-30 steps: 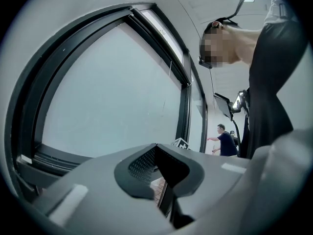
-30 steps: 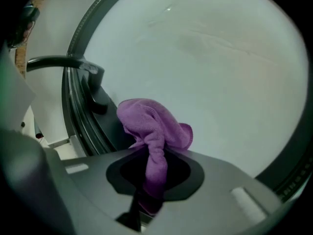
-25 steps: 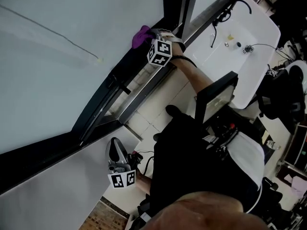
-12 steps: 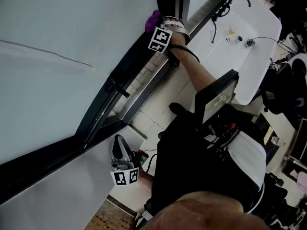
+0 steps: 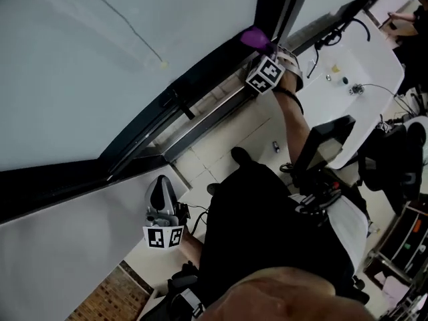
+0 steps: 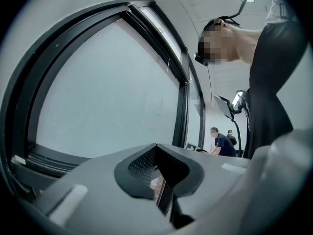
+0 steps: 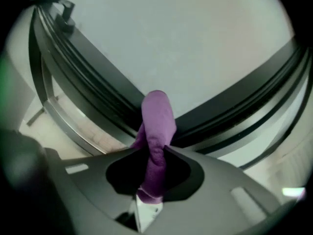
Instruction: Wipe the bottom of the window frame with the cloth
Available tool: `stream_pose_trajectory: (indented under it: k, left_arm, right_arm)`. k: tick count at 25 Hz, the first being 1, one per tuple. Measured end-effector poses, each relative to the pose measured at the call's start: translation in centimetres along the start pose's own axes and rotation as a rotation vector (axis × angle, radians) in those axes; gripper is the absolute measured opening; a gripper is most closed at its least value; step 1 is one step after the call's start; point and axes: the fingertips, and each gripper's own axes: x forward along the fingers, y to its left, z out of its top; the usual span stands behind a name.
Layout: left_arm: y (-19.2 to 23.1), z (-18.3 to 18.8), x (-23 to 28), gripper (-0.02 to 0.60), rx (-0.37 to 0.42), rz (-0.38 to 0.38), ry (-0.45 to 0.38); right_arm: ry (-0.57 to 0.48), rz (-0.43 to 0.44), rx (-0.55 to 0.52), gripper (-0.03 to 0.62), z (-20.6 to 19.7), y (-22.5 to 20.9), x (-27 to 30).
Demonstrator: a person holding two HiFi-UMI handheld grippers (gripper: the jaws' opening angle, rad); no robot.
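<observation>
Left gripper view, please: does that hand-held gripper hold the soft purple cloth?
No, the left hand-held gripper is empty; the right hand-held gripper clamps the soft purple cloth.

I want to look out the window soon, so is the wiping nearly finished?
Done: hard to say, no dirt shows either way. In hand: the right gripper pinches the purple cloth at the bottom of the window frame, right beside the upright post. The left gripper hangs low, shut and empty. Left: probably little if the wiping runs toward that post; otherwise the long stretch behind it.
</observation>
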Motion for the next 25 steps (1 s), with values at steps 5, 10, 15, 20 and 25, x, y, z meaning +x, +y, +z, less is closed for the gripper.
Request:
stream_pose_trajectory:
  k: [5, 10, 15, 20, 25]
  left_arm:
    - [-0.7, 0.8, -0.7, -0.008, -0.007, 0.022, -0.021]
    - [-0.5, 0.8, -1.1, -0.009, -0.013, 0.013, -0.027]
    - [0.6, 1.0, -4.1, -0.009, -0.015, 0.108, -0.045]
    - [1.7, 1.0, -7.2, -0.009, -0.012, 0.191, -0.058]
    - [2.3, 1.1, -9.4, -0.008, -0.008, 0.243, -0.067]
  right_arm:
    - [-0.337, 0.651, 0.292, 0.064, 2.8, 13.3, -9.5]
    - [-0.458, 0.989, 0.304, 0.064, 7.1, 26.2, -17.5]
    - [-0.747, 1.347, 0.286, 0.065, 16.0, 31.1, -30.1]
    - [-0.916, 1.539, 0.367, 0.064, 20.5, 30.6, -37.4]
    - [-0.977, 1.608, 0.359, 0.064, 21.2, 30.7, -40.8]
